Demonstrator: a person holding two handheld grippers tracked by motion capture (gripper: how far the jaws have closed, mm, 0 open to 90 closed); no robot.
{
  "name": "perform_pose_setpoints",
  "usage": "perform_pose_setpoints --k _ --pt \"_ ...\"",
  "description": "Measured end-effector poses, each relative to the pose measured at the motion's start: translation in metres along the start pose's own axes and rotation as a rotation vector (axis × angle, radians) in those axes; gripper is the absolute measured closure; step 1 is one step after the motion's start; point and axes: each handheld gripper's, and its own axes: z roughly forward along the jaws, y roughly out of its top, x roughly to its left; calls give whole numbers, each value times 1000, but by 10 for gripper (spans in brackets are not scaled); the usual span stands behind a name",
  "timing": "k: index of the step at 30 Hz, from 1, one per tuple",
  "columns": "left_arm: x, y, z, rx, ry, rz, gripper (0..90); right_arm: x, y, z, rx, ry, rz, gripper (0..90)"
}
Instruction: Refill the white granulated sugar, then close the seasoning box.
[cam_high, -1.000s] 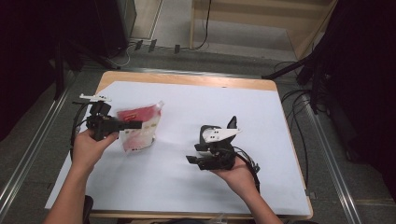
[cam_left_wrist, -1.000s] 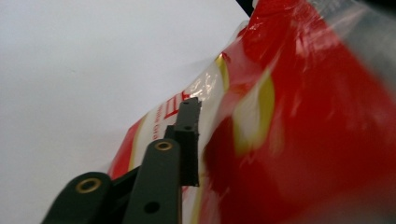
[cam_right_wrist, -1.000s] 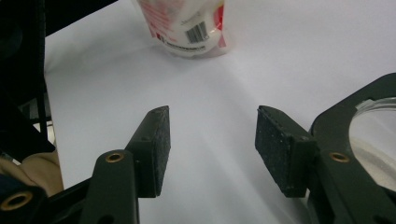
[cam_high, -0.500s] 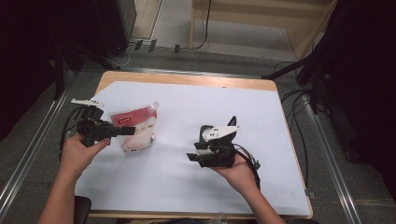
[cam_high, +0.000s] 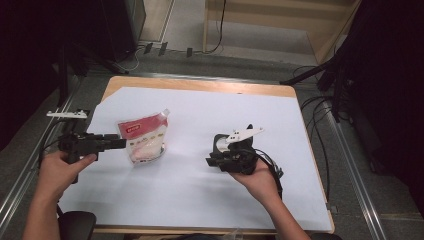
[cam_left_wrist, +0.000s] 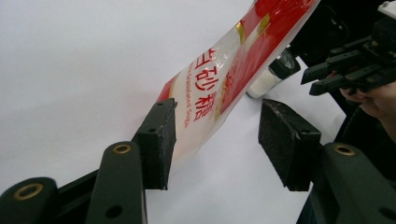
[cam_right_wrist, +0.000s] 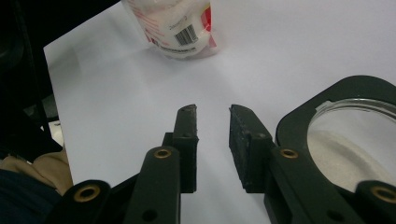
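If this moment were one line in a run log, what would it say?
left gripper: just opening, sugar bag between jaws, unpressed | right gripper: just closing, nothing between | jar: beside right gripper

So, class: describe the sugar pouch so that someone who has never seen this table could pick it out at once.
Start from the white sheet covering the table. On its left half, just off the left gripper, lies the sugar pouch. It is the soft red and clear bag of white sugar with a barcode, unlike the round black-rimmed jar by the right gripper.
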Motion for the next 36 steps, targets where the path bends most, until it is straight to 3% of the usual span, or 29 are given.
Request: perform_pose_setpoints --k 6,12,19,23,32,36 --pt "13 -3 -9 -27 46 -50 480 -2 1 -3 9 1 1 811" --pt "15 -2 1 -6 91 -19 469 -6 3 -10 16 6 12 900" --pt "17 -2 9 -11 124 -9 460 -10 11 -26 -12 -12 8 900" --pt "16 -1 14 10 147 13 466 -13 13 -38 -20 -32 5 900" --pt "13 -2 16 -6 151 32 457 -22 22 -68 -74 -78 18 900" --pt "13 -2 18 -3 133 29 456 -29 22 -81 -88 -103 30 900"
